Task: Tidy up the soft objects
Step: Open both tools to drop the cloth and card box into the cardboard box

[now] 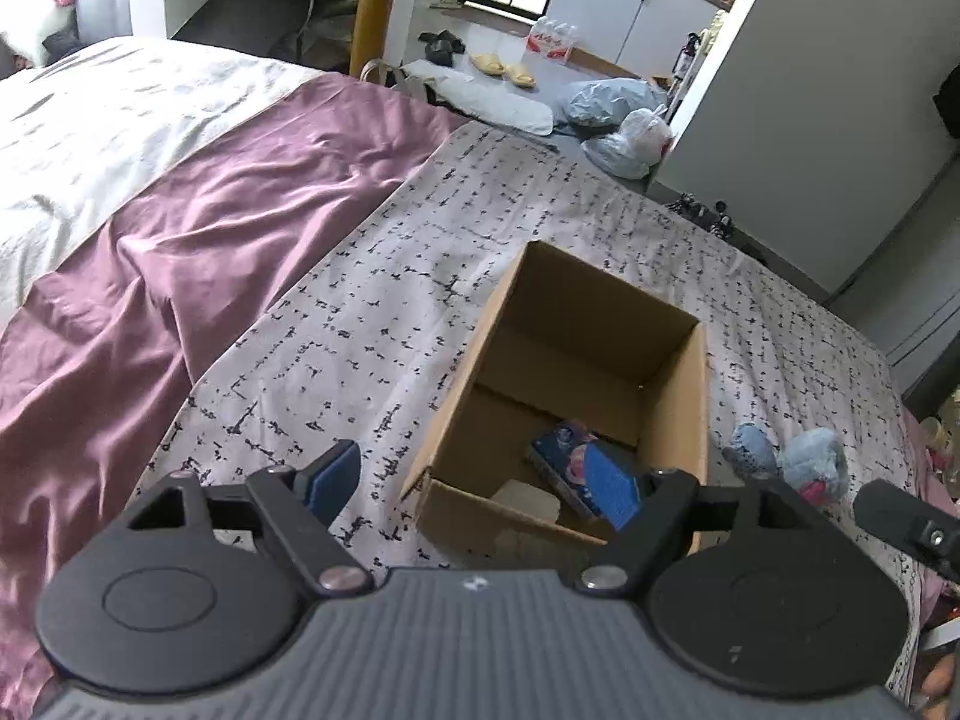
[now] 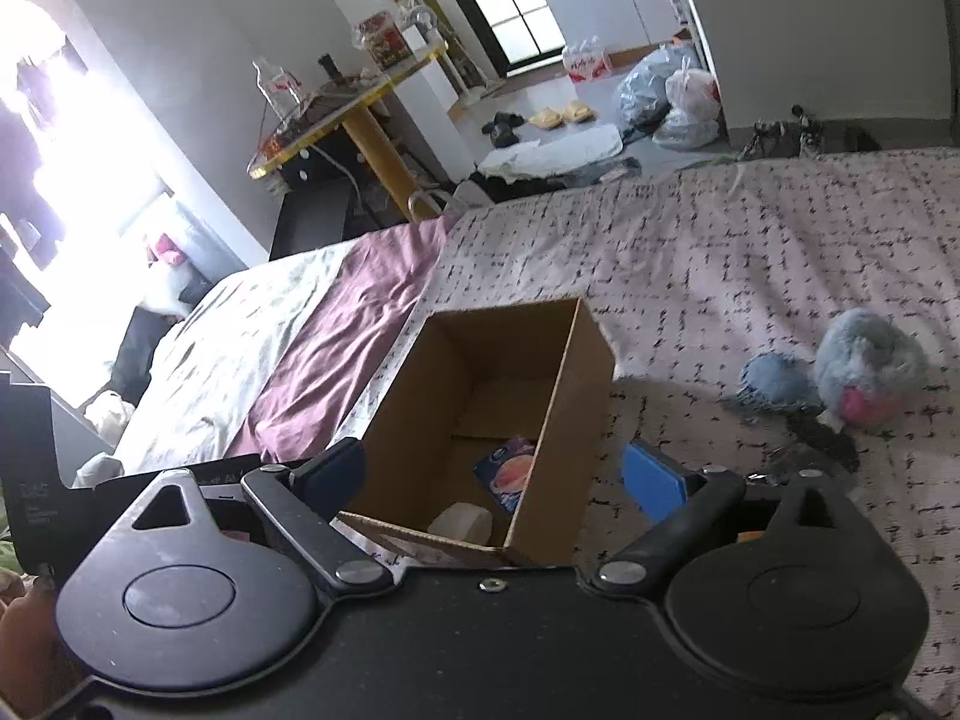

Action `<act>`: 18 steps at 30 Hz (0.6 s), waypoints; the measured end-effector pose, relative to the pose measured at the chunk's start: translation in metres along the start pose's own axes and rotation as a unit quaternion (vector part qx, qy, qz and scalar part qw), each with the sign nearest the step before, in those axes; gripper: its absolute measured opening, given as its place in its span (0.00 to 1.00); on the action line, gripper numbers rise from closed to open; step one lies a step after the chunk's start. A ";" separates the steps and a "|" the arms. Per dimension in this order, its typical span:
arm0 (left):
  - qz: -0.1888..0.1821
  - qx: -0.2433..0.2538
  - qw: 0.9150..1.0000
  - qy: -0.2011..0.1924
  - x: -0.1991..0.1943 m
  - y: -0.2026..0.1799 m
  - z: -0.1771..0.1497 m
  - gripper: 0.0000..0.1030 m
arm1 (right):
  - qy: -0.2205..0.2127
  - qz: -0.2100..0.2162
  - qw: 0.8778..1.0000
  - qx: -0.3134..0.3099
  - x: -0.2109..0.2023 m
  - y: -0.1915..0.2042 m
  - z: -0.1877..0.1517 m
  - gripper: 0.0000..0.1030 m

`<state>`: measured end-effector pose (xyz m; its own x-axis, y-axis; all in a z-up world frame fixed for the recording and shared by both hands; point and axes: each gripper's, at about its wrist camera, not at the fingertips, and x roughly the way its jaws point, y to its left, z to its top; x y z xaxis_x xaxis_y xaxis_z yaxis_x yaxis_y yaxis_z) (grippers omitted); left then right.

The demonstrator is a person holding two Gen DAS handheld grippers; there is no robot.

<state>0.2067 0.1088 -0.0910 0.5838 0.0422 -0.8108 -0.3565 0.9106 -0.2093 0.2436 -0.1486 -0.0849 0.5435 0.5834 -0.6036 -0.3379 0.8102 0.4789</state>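
An open cardboard box (image 1: 672,420) stands on the bed's patterned sheet; it also shows in the right wrist view (image 2: 552,438). Inside lie a blue printed packet (image 1: 564,459) (image 2: 507,471) and a white soft item (image 2: 462,522). A blue-grey plush toy with pink on it (image 1: 810,462) (image 2: 864,366) lies on the sheet right of the box, beside a blue plush piece (image 2: 774,381). My left gripper (image 1: 474,480) is open and empty over the box's near edge. My right gripper (image 2: 498,474) is open and empty above the box's near side.
A purple cover (image 1: 198,252) and a white duvet (image 1: 90,132) lie left of the box. Beyond the bed's end are plastic bags (image 1: 624,132), slippers (image 1: 504,69), a yellow-legged table (image 2: 360,120) and white cabinets. The other gripper's black tip (image 1: 900,516) shows at right.
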 end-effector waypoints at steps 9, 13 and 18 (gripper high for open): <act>0.004 0.023 0.999 -0.049 -0.029 -0.026 -0.015 1.00 | -0.028 -0.006 0.999 0.019 -0.031 -0.021 -0.004 0.97; 0.002 0.019 0.997 -0.072 -0.042 -0.037 -0.025 1.00 | -0.052 -0.006 0.998 0.025 -0.054 -0.028 -0.006 1.00; -0.008 0.023 0.997 -0.068 -0.048 -0.053 -0.038 1.00 | -0.059 -0.025 0.998 0.015 -0.073 -0.042 -0.008 1.00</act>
<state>0.1696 0.0430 -0.0619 0.6832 0.0795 -0.7259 -0.3143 0.9293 -0.1940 0.2117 -0.2247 -0.0659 0.6464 0.5308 -0.5481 -0.2871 0.8348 0.4698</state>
